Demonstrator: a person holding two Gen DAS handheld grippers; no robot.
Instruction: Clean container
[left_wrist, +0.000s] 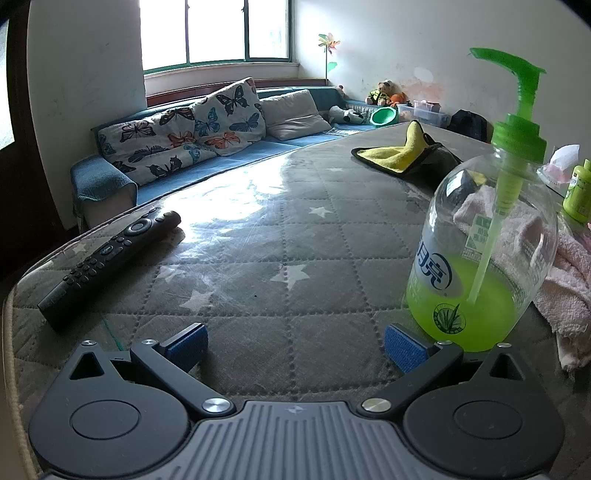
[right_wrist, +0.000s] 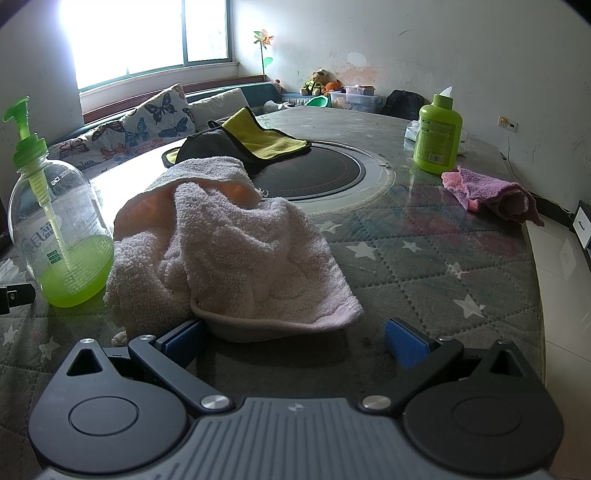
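My left gripper (left_wrist: 295, 345) hovers low over a round table (left_wrist: 258, 236) covered in grey quilted cloth with white stars, its blue-padded fingers spread wide with nothing between them. Just ahead of the right-hand finger (left_wrist: 404, 347) stands a clear pump bottle (left_wrist: 487, 240), upright, with a green pump head and green liquid filling roughly its bottom third; whether the pad touches the bottle I cannot tell. A black remote control (left_wrist: 110, 262) lies flat on the cloth well to the left, near the table's edge.

My right gripper (right_wrist: 295, 341) is likewise spread wide and holds nothing. A crumpled pale pink towel (right_wrist: 229, 251) is heaped directly in front of it, the towel's hem lying just past the left-hand finger (right_wrist: 184, 339) and reaching into the gap between the two pads. In this view the pump bottle stands just beside the towel, at its left. Farther back, a yellow-and-grey microfibre cloth (right_wrist: 258, 140) lies folded beside a dark round inset (right_wrist: 314, 173) at the table's centre. A squat green bottle (right_wrist: 437, 133) stands upright toward the far right, with a small pink-and-purple rag (right_wrist: 491, 194) bunched near it. A sofa with butterfly-print cushions (left_wrist: 177, 144) runs beneath the window behind the table.
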